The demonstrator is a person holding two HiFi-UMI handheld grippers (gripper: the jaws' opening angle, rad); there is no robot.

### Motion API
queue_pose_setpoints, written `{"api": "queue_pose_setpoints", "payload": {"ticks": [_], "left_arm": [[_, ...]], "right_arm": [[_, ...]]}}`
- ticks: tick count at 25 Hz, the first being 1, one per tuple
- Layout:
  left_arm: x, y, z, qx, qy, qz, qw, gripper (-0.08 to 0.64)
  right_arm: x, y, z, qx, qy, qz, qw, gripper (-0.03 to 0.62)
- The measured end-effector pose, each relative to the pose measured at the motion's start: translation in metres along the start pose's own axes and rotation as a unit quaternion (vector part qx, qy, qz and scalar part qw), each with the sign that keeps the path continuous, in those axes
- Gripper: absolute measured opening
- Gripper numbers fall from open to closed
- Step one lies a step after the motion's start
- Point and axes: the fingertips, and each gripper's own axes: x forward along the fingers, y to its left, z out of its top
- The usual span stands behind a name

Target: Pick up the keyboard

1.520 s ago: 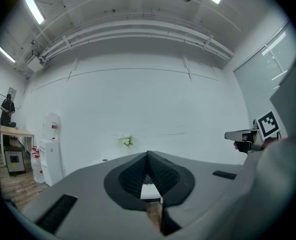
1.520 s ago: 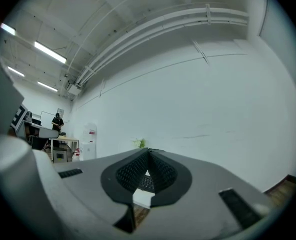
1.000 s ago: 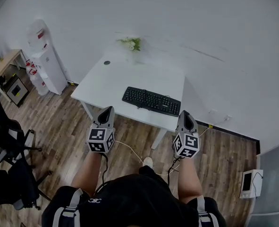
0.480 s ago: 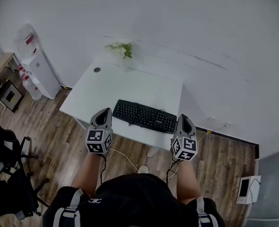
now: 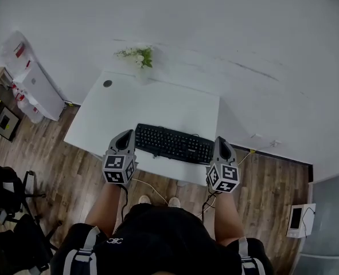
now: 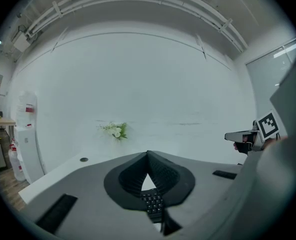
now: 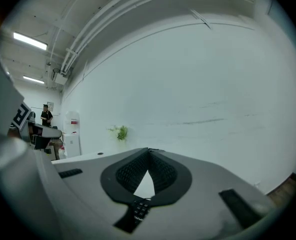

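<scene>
A black keyboard [image 5: 174,144] lies near the front edge of a white table [image 5: 152,102]. My left gripper [image 5: 127,135] hovers at the keyboard's left end, shut and empty. At the right end my right gripper [image 5: 221,142] is also shut and holds nothing. In the left gripper view the jaws [image 6: 148,155] meet at the tip, and keyboard keys [image 6: 153,203] show through the gap below them. The right gripper view shows its closed jaws [image 7: 149,151] with a few keys [image 7: 139,208] beneath. Neither gripper touches the keyboard as far as I can see.
A small pot of white flowers [image 5: 136,56] stands at the table's back edge, and a round cable hole [image 5: 107,83] is at the back left. A water dispenser [image 5: 27,79] stands left of the table, office chairs [image 5: 8,211] at near left. A cable runs over the wooden floor.
The table and keyboard have come closer and lower in the head view. Both grippers have moved forward to the keyboard's two ends, still shut.
</scene>
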Motion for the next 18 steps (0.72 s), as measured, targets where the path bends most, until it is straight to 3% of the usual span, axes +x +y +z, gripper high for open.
{"api": "queue_pose_setpoints", "payload": {"ticks": [8, 18], "left_arm": [[0.034, 0.022, -0.006, 0.012, 0.022, -0.024, 0.9994, 0.009], [0.074, 0.035, -0.028, 0.025, 0.061, -0.024, 0.9975, 0.009]], "right_arm": [[0.016, 0.005, -0.013, 0.007, 0.011, -0.032, 0.999, 0.005], [0.037, -0.017, -0.041, 0.006, 0.040, -0.065, 0.997, 0.006]]}}
